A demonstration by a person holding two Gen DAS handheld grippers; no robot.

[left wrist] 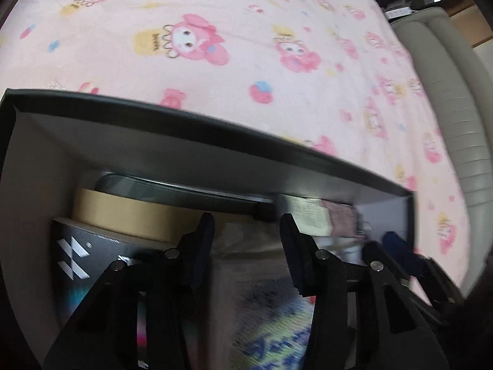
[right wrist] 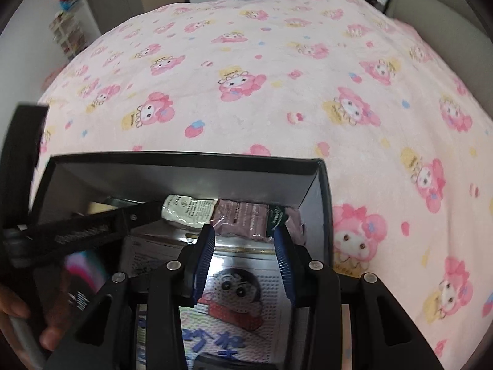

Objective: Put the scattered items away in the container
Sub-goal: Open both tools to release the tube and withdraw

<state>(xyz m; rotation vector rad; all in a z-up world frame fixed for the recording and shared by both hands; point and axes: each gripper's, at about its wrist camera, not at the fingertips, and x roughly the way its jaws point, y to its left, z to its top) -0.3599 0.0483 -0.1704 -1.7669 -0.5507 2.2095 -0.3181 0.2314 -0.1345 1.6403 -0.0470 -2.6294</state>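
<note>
Pink cartoon-print bedding (right wrist: 277, 71) is lying under a dark box (right wrist: 185, 171) holding the gathered items. Only the left wrist view is showing a tape roll (left wrist: 123, 215); only the right is showing sachets (right wrist: 240, 215) (and a cartoon-face packet (right wrist: 240, 293)). Left gripper (left wrist: 246, 234) and right gripper (right wrist: 243, 246) are hovering inside, jaws parted, gripping nothing.

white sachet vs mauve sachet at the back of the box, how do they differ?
The white sachet is cream with dark print; the mauve sachet is dusky pink. The white sachet lies crumpled and tilted, the mauve sachet flatter and squarer. The white sachet sits left, the mauve sachet right. Both lie inside the black box near its far wall.
</note>
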